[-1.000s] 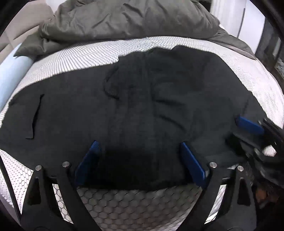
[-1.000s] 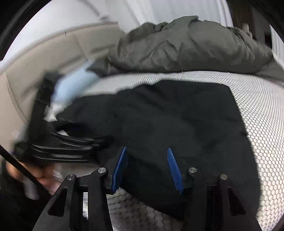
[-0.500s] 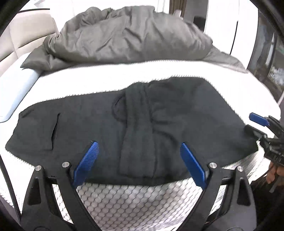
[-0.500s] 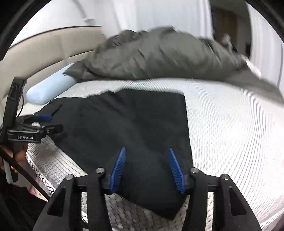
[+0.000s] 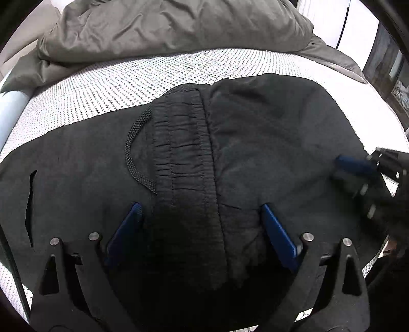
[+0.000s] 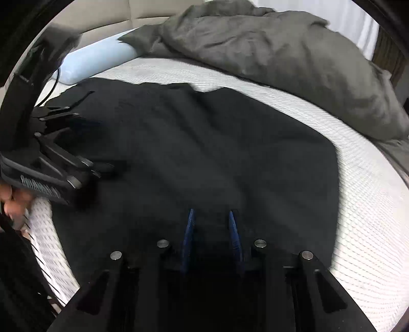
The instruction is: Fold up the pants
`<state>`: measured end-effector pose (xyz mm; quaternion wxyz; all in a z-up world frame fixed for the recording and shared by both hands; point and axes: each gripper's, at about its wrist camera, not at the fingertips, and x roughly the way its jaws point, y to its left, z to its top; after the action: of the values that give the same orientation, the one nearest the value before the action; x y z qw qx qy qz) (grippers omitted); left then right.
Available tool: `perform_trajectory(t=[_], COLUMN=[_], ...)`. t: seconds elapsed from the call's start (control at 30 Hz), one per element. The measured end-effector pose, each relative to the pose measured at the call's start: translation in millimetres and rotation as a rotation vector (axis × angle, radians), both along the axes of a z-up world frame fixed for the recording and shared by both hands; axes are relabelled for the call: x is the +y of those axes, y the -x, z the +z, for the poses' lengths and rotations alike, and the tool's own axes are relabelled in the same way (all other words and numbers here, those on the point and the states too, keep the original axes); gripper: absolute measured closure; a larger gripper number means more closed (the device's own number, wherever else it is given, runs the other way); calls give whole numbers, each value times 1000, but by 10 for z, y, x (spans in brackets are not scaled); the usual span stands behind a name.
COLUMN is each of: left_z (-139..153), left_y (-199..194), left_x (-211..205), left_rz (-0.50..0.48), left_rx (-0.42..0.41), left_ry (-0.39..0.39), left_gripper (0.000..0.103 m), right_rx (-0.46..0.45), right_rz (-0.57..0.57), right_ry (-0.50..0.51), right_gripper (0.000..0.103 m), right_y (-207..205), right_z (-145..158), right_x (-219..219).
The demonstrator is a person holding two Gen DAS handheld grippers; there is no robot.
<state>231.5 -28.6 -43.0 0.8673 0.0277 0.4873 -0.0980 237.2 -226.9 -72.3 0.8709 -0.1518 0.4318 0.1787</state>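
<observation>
Black pants (image 5: pixel 255 143) lie spread flat on the white mesh mattress (image 5: pixel 102 84). Their elastic waistband (image 5: pixel 184 143) and a drawstring loop (image 5: pixel 133 150) face up in the middle. My left gripper (image 5: pixel 202 224) is open, low over the near edge, its blue pads either side of the waistband. My right gripper (image 6: pixel 212 229) hovers low over the pants (image 6: pixel 217 143), jaws narrowed but apart, with nothing visibly pinched. It also shows blurred at the right edge of the left wrist view (image 5: pixel 358 166). The left gripper's body shows in the right wrist view (image 6: pixel 58 158).
A crumpled grey duvet (image 5: pixel 166 28) is heaped along the far side of the bed. A pale blue pillow (image 6: pixel 94 61) lies at the far left by a beige headboard (image 6: pixel 153 10). The mattress's near edge runs just below both grippers.
Both grippers have dropped closer to the pants after rising half a second ago. The right gripper's jaws have narrowed. The pants lie as before.
</observation>
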Motion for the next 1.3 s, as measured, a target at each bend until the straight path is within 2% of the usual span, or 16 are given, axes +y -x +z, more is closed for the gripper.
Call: perform_trajectory(t=[0.07,0.2,0.27,0.33,0.4,0.57,0.6,0.67,0.7,0.77,0.87,0.97,1.03,1.17,1.23,1.3], left_z=[6,146,374,550,598,149,86,20,9,-2,-3,102,274,518,456,285], left_y=[5,55,127,136,-14,-661,-706,-777,-797,-817,-820,-813,-766,-791,-917,-1053], left_x=[12,8,22,17,-48,-119,-64,183,266,360,351,327,300,257,278,295], left_rz=[2,34,47,51,45,73,80,129,140,138,142,163,168,211,230,236], left_rx=[-4,-10,-75,-148,-173,-27,-6,43,54,59,50,45,-3,-128,-100,-31], left_ry=[-2,9,23,43,21,-124,-90,57,103,143,125,119,119,66,53,48], left_gripper=[9,10,11,10,10,12,11,10,10,10,10,11,12,12,13,16], right_rx=[-10,-14,-50,-86,-100,-53,-32,-27,-11,11,-44,-1,-28,-119,-138,-126], right_rz=[-84,-61,-43,-25,0,97,123,116,88,57,-34,-76,-62,-38,-11,17], right_ry=[-8,-100,-124,-143,-147,-121,-51,59,71,13,60,-43,-102,-139,-172,-174], right_gripper=[76,75,71,52,49,49,49,49,49,49,44,43,43,43,43,43], right_y=[-31,20,134,134,45,-340,-431,-479,-524,-556,-557,-553,-442,-339,-355,-406], right_z=[12,96,201,315,386,364,274,124,42,81,144,128,207,374,474,522], right_x=[-362,-581,-585,-533,-430,-17,111,200,126,-61,-310,-541,-582,-572,-511,-428])
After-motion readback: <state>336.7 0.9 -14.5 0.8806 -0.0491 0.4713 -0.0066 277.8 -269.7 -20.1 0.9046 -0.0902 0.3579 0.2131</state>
